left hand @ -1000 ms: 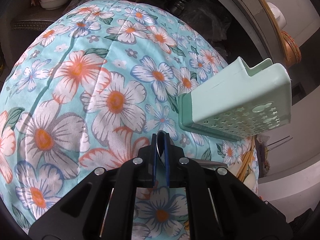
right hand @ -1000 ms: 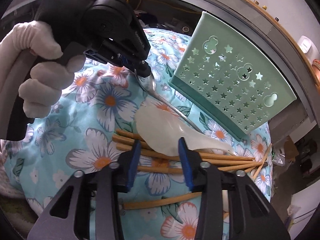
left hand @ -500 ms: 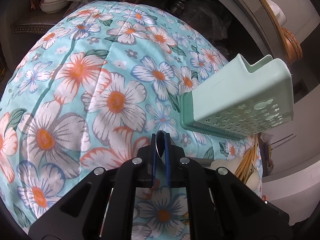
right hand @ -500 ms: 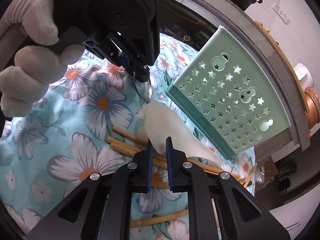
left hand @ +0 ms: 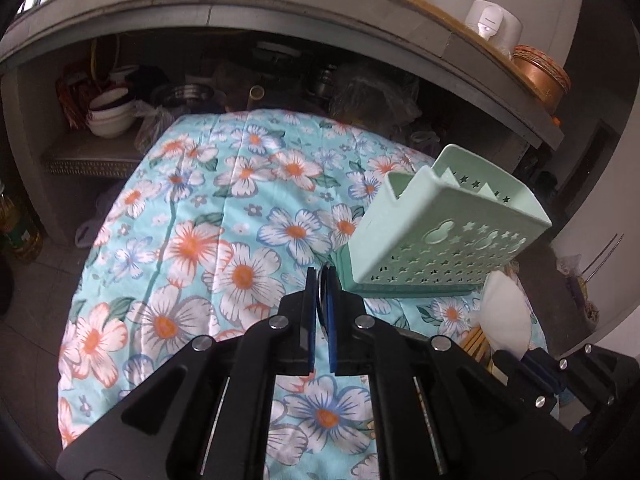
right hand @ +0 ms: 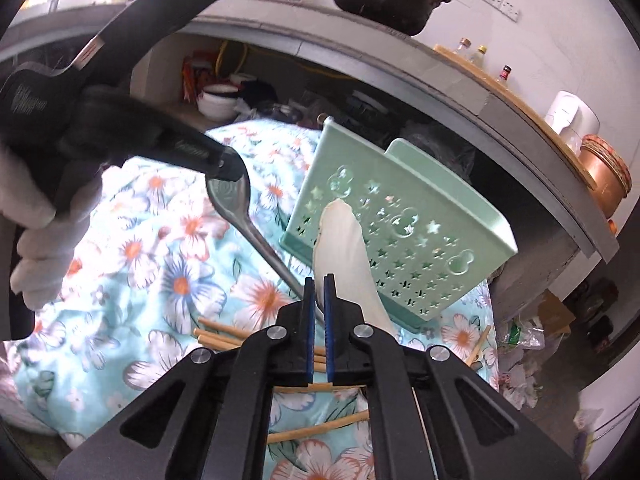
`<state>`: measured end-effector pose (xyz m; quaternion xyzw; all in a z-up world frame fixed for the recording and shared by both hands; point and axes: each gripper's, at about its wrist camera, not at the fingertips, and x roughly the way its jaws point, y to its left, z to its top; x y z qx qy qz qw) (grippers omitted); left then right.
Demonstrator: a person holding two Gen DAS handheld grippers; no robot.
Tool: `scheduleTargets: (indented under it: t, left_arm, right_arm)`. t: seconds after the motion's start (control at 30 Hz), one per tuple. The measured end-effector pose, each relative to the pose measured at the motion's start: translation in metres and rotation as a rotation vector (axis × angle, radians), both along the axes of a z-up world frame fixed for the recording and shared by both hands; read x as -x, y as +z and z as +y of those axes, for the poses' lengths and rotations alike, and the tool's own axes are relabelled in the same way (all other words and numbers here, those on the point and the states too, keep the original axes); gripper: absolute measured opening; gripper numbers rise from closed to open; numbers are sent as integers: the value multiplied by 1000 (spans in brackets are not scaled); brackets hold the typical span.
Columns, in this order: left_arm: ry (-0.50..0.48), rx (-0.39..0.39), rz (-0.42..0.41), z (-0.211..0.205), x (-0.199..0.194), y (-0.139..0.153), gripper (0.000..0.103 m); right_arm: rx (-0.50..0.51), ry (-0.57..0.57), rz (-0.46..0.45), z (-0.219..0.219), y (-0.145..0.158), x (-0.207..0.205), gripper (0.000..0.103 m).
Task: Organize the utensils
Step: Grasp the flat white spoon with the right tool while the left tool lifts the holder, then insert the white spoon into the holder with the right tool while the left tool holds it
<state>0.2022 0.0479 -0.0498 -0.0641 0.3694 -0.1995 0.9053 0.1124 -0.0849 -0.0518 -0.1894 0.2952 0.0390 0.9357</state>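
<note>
1. The left gripper (left hand: 322, 280) is clamped on the bowl of a metal spoon (right hand: 236, 208). From the right wrist view the spoon hangs off the ground, bowl at 10 o'clock under the jaws, handle running down toward 5 o'clock.
2. A white-gloved hand (right hand: 44, 236) holds that gripper at the 9 o'clock edge of the right wrist view.
3. The right gripper (right hand: 319, 286) has just closed on a white ladle (right hand: 344, 248). Its pads pinch the ladle near the bottom of its rounded end, which stands up toward 12 o'clock, lifted off the cloth (left hand: 240, 216).
4. In the left wrist view the ladle shows at 4 o'clock, beside the right gripper's black body.
5. A mint rack (right hand: 400, 224) with star-shaped holes stands tilted on the flowered cloth, just behind the ladle, at 1 o'clock from the right gripper. In the left wrist view it sits at 2 o'clock, its open top facing up.
6. Chopsticks (right hand: 320, 432) lie scattered on the cloth under the right gripper, from 8 to 4 o'clock.
7. Beyond the cloth, a grey shelf (left hand: 280, 4) curves across the top, with bowls (left hand: 110, 118) stored below it at 11 o'clock.
</note>
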Motion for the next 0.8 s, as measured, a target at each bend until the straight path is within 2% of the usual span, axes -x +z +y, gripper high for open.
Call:
scheduleTargets:
  t: [0.23, 0.5, 0.7, 0.8]
  left_arm:
    - [-3, -31, -136, 4, 28, 42, 3]
    - [5, -7, -252, 8, 52, 94, 3]
    - [-17, 58, -344, 8, 68, 137, 3]
    - [-18, 51, -399, 3, 72, 157, 3]
  right_arm:
    - [-140, -1, -36, -28, 29, 14, 3]
    - [-259, 9, -92, -64, 61, 24, 3]
    - [-368, 44, -142, -99, 93, 33, 2]
    - [-412, 62, -169, -116, 111, 37, 3]
